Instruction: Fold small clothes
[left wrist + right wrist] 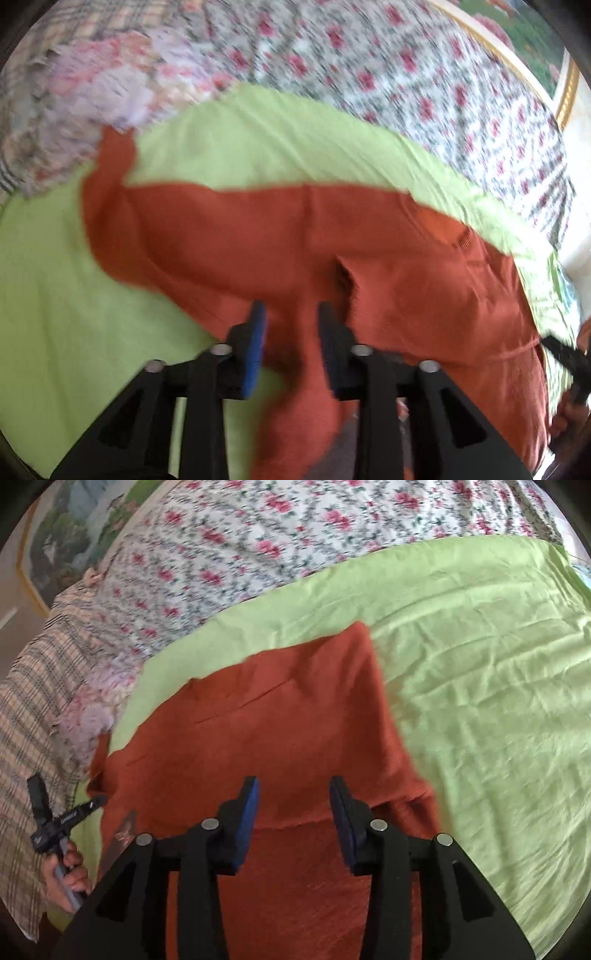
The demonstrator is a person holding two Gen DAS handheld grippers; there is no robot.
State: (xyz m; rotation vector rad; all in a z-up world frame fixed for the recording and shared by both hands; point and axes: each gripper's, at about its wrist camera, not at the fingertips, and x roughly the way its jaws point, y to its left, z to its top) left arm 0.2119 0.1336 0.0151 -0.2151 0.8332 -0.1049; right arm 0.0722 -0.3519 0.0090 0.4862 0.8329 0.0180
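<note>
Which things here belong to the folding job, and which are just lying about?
Job:
orange garment
green sheet it lies on
left tool, fabric between its fingers
right tool, over the garment

Lying about:
floral bedspread
plaid cloth
pink patterned cloth
framed picture

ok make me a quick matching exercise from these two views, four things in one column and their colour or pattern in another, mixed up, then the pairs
Things:
1. garment
2. sheet under the garment
3. bedspread beyond the sheet
4. finger pads of the right gripper

Colours or patterns:
A. blue
B. white with red flowers
C. rust orange
D. light green

Pairs: 1-C, 2-D, 3-B, 4-A
</note>
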